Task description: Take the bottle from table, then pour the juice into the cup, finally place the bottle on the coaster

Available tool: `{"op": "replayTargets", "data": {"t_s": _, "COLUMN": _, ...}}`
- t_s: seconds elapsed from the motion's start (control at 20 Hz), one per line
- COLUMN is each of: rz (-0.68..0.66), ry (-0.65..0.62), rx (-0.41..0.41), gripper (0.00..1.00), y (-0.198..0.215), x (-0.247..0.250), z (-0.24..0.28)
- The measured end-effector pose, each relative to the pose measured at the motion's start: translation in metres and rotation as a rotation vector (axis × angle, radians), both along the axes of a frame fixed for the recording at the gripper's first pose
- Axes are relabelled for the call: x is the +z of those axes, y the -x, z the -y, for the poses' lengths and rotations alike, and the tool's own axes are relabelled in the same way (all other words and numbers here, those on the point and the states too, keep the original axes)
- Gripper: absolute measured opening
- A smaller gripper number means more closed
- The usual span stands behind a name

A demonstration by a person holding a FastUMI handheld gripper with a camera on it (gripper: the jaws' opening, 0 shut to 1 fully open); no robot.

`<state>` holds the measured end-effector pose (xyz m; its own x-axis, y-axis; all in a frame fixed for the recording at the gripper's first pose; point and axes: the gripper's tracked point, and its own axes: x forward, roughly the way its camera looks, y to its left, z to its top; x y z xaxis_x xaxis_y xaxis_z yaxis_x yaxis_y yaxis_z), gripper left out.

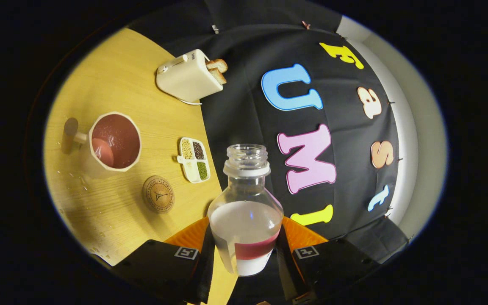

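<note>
A: Where does the bottle (245, 212) sit right now?

B: Clamped in the gripper (246, 250), with 1 finger pressed on each side of its lower body. The cap is off, the neck is open, and a band of red juice sits low in it. The whole view is rolled, so the table (112, 76) stands almost on edge beside the bottle.

A: And the cup (115, 142)?

B: Well away from the bottle, across the table, with its handle on the far side from the bottle. Red juice already lies inside it, so I judge the pour is done or nearly done. Droplets glint on the wood near its base.

A: So the coaster (158, 194) comes next?

B: Likely. It lies between the cup and the bottle, closer to the bottle, and bare. A small 4-part dish (193, 159) of seeds lies just beside it, and a toaster (190, 76) stands far beyond the bottle's mouth.

A: What could go wrong?

B: 3 things. The open neck could spill the remaining juice if the bottle tips back towards the table too fast. The round coaster is a small target, so an off-centre landing could leave the base half on its rim and rocking. And a wide approach could knock the dish.
</note>
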<state>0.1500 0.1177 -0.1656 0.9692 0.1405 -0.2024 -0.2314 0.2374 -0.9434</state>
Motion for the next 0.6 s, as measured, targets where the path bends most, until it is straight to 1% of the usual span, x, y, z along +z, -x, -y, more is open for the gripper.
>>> {"op": "replayTargets", "data": {"t_s": 0.25, "rz": -0.015, "ry": 0.07, "rx": 0.06, "gripper": 0.67, "y": 0.002, "x": -0.013, "z": -0.017}}
{"op": "replayTargets", "data": {"t_s": 0.5, "rz": -0.006, "ry": 0.159, "rx": 0.101, "gripper": 0.67, "y": 0.001, "x": -0.021, "z": -0.026}}
{"op": "replayTargets", "data": {"t_s": 0.6, "rz": -0.013, "ry": 0.197, "rx": 0.105, "gripper": 0.67, "y": 0.002, "x": -0.027, "z": -0.023}}
